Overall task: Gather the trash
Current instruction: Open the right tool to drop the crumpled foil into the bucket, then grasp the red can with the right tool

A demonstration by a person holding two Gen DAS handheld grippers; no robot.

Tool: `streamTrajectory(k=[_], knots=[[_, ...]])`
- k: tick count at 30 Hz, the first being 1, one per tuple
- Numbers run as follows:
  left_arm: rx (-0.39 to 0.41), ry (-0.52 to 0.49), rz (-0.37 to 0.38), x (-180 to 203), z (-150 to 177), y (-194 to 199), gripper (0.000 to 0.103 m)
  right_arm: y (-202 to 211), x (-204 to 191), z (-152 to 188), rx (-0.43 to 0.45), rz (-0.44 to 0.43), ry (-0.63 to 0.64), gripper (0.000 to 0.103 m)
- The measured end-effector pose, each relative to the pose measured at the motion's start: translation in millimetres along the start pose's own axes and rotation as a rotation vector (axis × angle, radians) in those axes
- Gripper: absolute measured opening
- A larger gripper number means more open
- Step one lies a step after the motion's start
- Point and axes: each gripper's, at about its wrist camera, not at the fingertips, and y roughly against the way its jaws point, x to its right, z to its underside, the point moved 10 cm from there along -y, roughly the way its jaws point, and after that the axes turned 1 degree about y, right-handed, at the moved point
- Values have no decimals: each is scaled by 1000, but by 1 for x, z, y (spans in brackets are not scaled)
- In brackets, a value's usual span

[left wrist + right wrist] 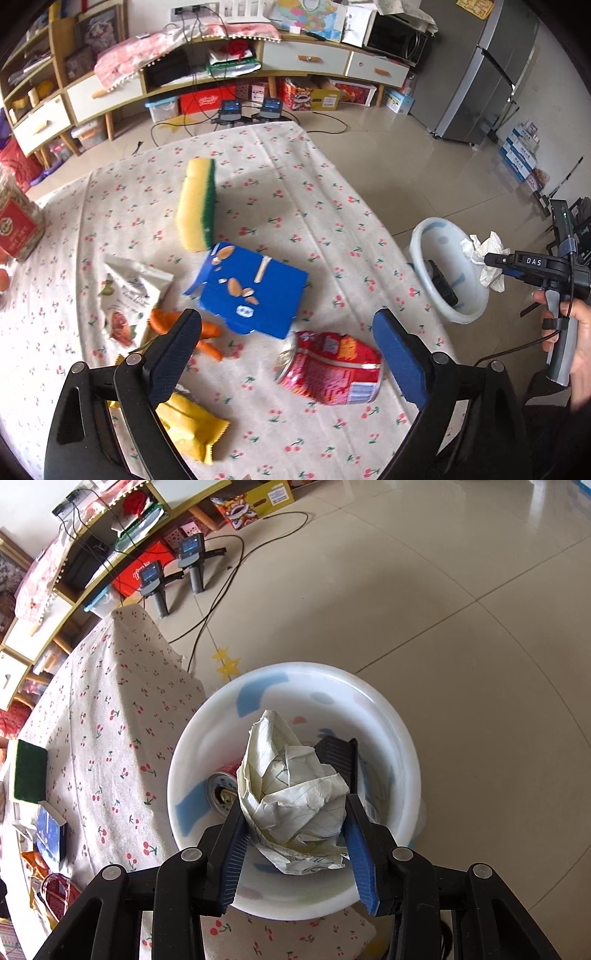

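Two wrist views of a trash-collecting scene. We see the right tool clenched on a crumpled ball of lined paper, its blue pads pressing the wad from both sides, held directly above the white basin that stands on the floor just off the edge of the cloth-covered surface. In the basin, at about 9 o'clock from the wad, lies a can already discarded, with a dark ribbed object at 1 o'clock. We judge the paper very light, soft and springy: it deforms under the pads, cannot break, and should fall freely once the pads part. The left tool hangs released over the surface, its jaws wide and nothing between them. Nearest its gap, at 5 o'clock of the blue carton, lies a crushed red can; we judge it light, thin-walled, smooth and already dented, best taken across its flattened sides near mid-length, away from the torn-looking rim. The carton appears light but stiff, to be gripped across its narrow thickness. The orange peels at its 8 o'clock are soft and small; the snack wrappers, white and yellow, are thin and slippery, better pinched at a crease. The sponge at 11 o'clock is soft; whether it counts as trash we cannot tell.
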Motion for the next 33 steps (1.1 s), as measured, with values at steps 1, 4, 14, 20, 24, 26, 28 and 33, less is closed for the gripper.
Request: streamTrajectory(k=[1,4,14,20,24,26,28,33], knots=[[0,10,-4,-11,2,1,95,-1,-2,-1,4,8,3,46],[-3,35,-20,-38,11,5,95,-2,-4,-2,5,28,-1,59],[7,80,-81,-103,38,21,95,2,-36,7,-5,54,54,78],[21,88,-112,-124,52,29,103,6,-85,32,-7,27,186,81],[9,118,-108,-133,63,31,103,3,-119,52,-21,8,280,82],[-4,137,-91,-135,69,30,103,0,-133,61,-28,1,321,82],[-14,144,-88,-138,75,31,103,-4,-147,70,-40,-9,357,82],[-31,167,-105,-150,88,32,103,-8,-179,92,-67,-33,435,82]])
